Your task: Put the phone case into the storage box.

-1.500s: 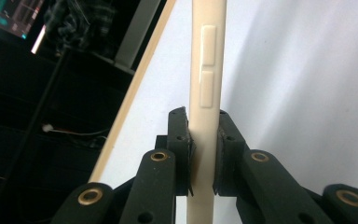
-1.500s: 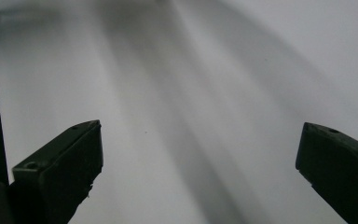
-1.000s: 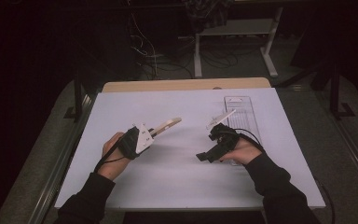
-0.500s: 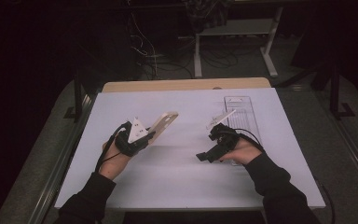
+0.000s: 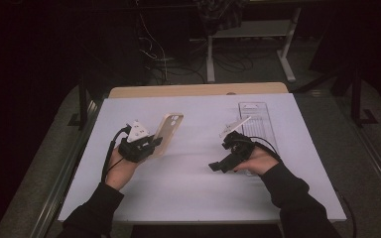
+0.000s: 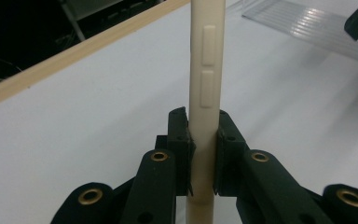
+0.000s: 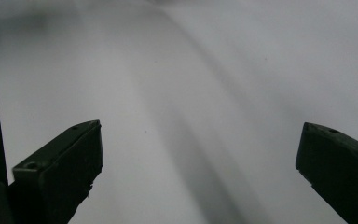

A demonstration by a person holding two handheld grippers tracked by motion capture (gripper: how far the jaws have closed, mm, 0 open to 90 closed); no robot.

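Left gripper (image 5: 148,145) clamped on cream phone case (image 5: 167,134); right gripper (image 5: 223,163) wide open, holding nothing.

Near: left gripper view has both black pads pressed flat on the phone case (image 6: 206,84) at its lower end, edge-on, side buttons facing the camera, case rising straight out beyond the jaws. High view: case tilts up off the white table (image 5: 188,188), left of centre, camera cut-out at its far end. Right gripper rests low on the white surface, jaws spread, well apart from the case. Farther: clear plastic tray (image 5: 256,119) lying flat just beyond the right hand.
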